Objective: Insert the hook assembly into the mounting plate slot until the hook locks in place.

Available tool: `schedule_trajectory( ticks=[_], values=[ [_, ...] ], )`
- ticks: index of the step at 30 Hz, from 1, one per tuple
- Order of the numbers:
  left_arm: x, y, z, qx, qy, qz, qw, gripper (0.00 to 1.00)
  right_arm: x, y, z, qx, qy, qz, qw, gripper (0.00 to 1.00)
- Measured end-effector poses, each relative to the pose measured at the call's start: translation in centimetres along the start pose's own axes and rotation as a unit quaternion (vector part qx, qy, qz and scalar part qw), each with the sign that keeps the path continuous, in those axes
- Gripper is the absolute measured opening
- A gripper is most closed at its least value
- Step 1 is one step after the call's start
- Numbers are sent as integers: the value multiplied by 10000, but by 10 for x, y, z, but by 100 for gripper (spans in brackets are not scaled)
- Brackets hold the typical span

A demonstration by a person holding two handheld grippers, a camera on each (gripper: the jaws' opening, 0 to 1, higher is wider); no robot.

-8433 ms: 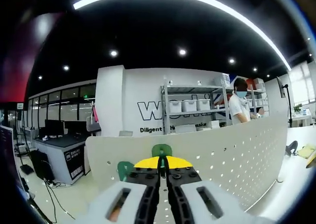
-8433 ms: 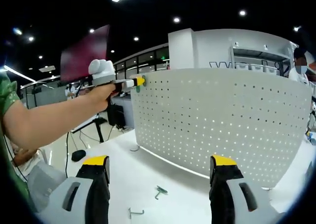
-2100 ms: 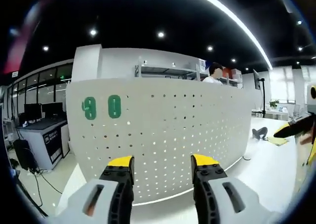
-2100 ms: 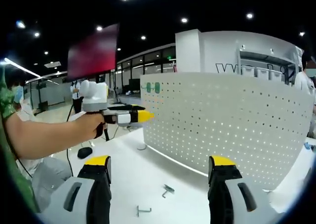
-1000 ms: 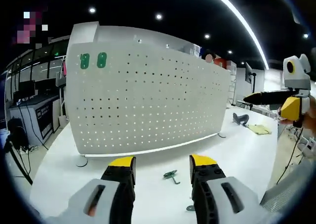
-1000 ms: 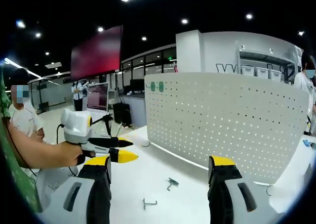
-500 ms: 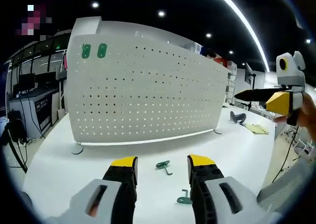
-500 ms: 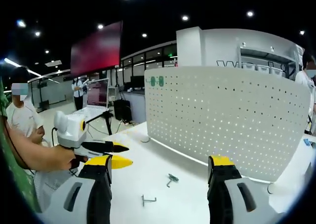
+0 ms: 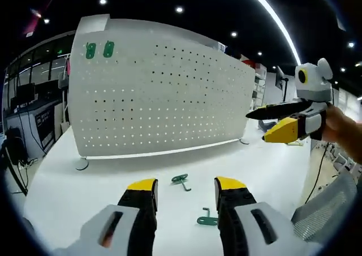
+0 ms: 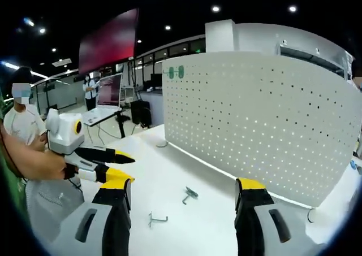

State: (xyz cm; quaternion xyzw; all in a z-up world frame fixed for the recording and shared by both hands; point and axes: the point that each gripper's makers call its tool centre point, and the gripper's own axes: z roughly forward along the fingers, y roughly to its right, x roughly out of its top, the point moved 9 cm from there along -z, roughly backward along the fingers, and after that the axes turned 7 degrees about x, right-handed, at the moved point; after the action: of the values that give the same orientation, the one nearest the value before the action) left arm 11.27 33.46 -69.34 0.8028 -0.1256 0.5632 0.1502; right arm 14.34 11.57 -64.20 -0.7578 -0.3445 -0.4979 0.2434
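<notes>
The white perforated mounting plate (image 9: pixel 164 98) (image 10: pixel 266 120) stands upright on the white table (image 9: pixel 85 182). Two green hooks (image 9: pixel 99 50) (image 10: pixel 176 72) sit side by side in its top corner. A green hook (image 9: pixel 181 179) (image 10: pixel 189 194) lies on the table in front of the plate, and a second green hook (image 9: pixel 207 218) lies closer to me. My left gripper (image 9: pixel 185 183) is open and empty above them, and it also shows at the left (image 10: pixel 116 166). My right gripper (image 10: pixel 182 183) is open and empty, and it also shows at the right (image 9: pixel 271 123).
A bare metal hook (image 10: pixel 157 218) lies on the table near the right gripper. A person's hand (image 9: pixel 345 131) holds the right gripper. Another person (image 10: pixel 25 120) sits at the far left. Desks and monitors stand behind the plate's left end.
8.4 s ago my left gripper was shut on a green hook at the plate's top corner. It has since opened, leaving two hooks there, and dropped back toward the table.
</notes>
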Motion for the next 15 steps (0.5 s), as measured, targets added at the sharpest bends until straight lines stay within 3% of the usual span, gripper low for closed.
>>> schedule_trajectory(
  ticks=[15],
  values=[
    [-7,4,2,-114,-148,61,9998,41,-33,27,45,187,-399,-3,9990,61]
  ],
)
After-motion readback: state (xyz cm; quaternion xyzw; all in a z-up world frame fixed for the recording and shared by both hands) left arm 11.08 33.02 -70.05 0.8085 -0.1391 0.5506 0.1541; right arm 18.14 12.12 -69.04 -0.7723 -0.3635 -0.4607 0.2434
